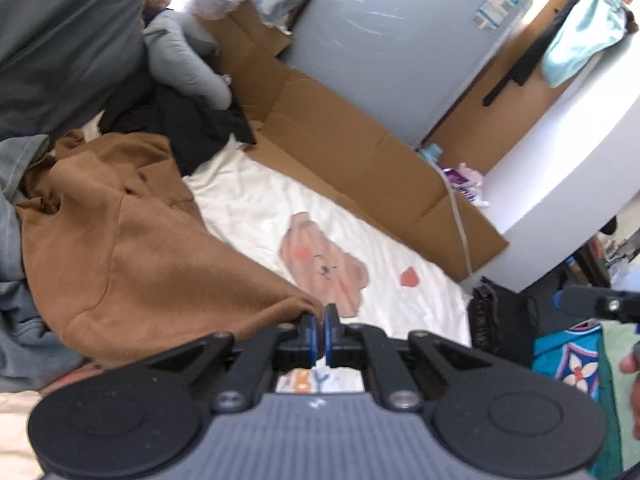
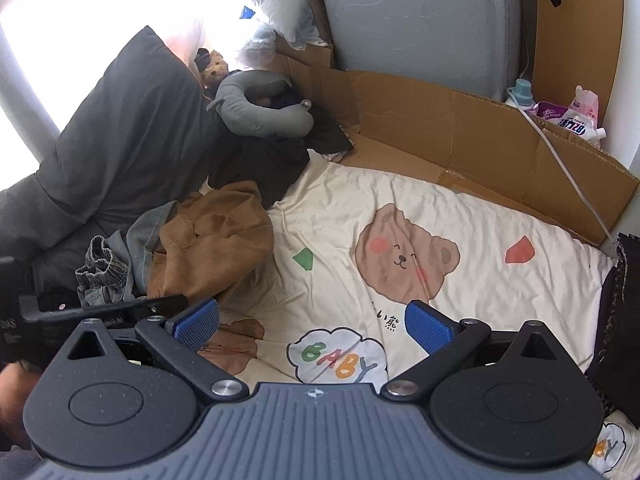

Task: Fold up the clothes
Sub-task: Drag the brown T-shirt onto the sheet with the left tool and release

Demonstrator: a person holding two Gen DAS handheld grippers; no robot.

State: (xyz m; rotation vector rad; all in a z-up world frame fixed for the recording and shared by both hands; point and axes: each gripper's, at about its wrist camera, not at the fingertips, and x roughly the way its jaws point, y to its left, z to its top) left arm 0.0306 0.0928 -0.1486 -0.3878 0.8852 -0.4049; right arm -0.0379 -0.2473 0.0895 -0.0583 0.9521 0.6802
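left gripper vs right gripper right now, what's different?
Left gripper is shut, its blue pads pinching an edge of the brown garment; right gripper is open, with nothing between its pads. The left pulls the garment's corner out toward the bear print; the right hangs over the cream bedsheet above the "BABY" cloud print, clear of the clothes. Both are the same black build with blue pads, pointing down at the bed.

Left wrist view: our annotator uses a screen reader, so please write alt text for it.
The left gripper, shut, pinches an edge of a brown garment lying on a cream bear-print sheet. Cardboard lines the far side.
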